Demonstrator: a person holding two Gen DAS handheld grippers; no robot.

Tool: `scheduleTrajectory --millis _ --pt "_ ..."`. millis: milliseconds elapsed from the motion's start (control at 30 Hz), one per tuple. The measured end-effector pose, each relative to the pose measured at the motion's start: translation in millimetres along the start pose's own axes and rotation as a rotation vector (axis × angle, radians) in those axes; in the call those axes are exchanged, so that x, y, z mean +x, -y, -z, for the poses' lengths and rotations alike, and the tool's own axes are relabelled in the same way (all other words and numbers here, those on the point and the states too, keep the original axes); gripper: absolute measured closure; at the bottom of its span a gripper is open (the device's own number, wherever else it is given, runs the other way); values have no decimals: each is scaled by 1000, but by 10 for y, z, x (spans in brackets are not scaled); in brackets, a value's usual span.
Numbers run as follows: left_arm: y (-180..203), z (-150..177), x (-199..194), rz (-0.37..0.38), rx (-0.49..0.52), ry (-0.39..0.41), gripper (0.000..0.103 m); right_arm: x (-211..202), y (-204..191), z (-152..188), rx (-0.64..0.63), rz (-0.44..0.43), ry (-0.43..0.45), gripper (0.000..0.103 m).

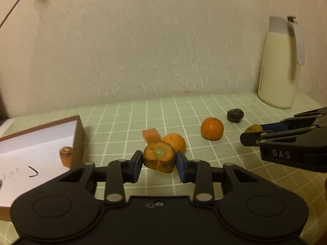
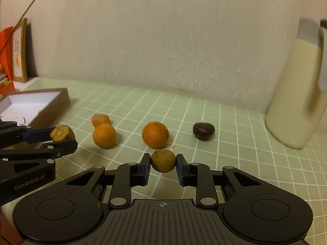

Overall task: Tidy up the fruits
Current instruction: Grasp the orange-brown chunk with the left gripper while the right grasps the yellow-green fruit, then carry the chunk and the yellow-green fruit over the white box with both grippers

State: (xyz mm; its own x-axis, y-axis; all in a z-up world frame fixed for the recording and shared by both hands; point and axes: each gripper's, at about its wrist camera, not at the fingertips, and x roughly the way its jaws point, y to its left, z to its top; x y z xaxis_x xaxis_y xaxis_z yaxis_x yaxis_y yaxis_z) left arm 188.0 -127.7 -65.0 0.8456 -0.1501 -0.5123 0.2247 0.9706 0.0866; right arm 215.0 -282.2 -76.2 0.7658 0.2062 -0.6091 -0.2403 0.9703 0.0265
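In the left wrist view, at the lower centre, my left gripper [image 1: 159, 159] has its 2 blue-padded fingers [image 1: 137, 164] clamped on a carrot stub [image 1: 159, 156], cut face with its green core turned toward the camera, held clear of the cloth. In the right wrist view, also lower centre, my right gripper [image 2: 163, 161] is clamped on a small brownish-green citrus fruit [image 2: 163, 161], pads pressing both its sides.

Each camera catches the other tool from the side. At the right edge of the left view the right gripper shows with only a sliver of that small fruit at its tips; at the left edge of the right view the left gripper shows the carrot stub in profile.

Just beyond the grippers, on the green checked tablecloth [image 1: 126, 122], lie 2 oranges: the nearer orange [image 1: 175, 140] touching a pale carrot piece [image 1: 150, 135] behind it, and the second orange [image 1: 212, 128] apart to its right. Further right and back sits a dark round fruit [image 1: 235, 115].

At the left of both views stands an open brown box [image 1: 78, 134] with a white inside. Only the left view shows another carrot piece [image 1: 66, 156], at the box's near corner; I cannot tell whether it touches the wall. Only the right view shows the framed card [image 2: 20, 51] and orange packaging at the far left.

Farthest, against the patterned wall [image 1: 143, 40], a cream jug [image 1: 280, 67] with a grey lid stands at the right.
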Motion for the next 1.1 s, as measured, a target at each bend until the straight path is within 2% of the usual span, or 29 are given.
scheduleTrajectory --millis 500,733,1100 --pt "-152 -167 -548 -35 5 98 78 -532 -451 -326 -71 -50 128 76" --pt "-349 -166 -693 -88 -11 122 78 -607 -672 -408 -96 -83 162 76" --pt "-858 -103 -949 -189 -71 145 78 -593 -1112 -478 -163 -150 201 76"
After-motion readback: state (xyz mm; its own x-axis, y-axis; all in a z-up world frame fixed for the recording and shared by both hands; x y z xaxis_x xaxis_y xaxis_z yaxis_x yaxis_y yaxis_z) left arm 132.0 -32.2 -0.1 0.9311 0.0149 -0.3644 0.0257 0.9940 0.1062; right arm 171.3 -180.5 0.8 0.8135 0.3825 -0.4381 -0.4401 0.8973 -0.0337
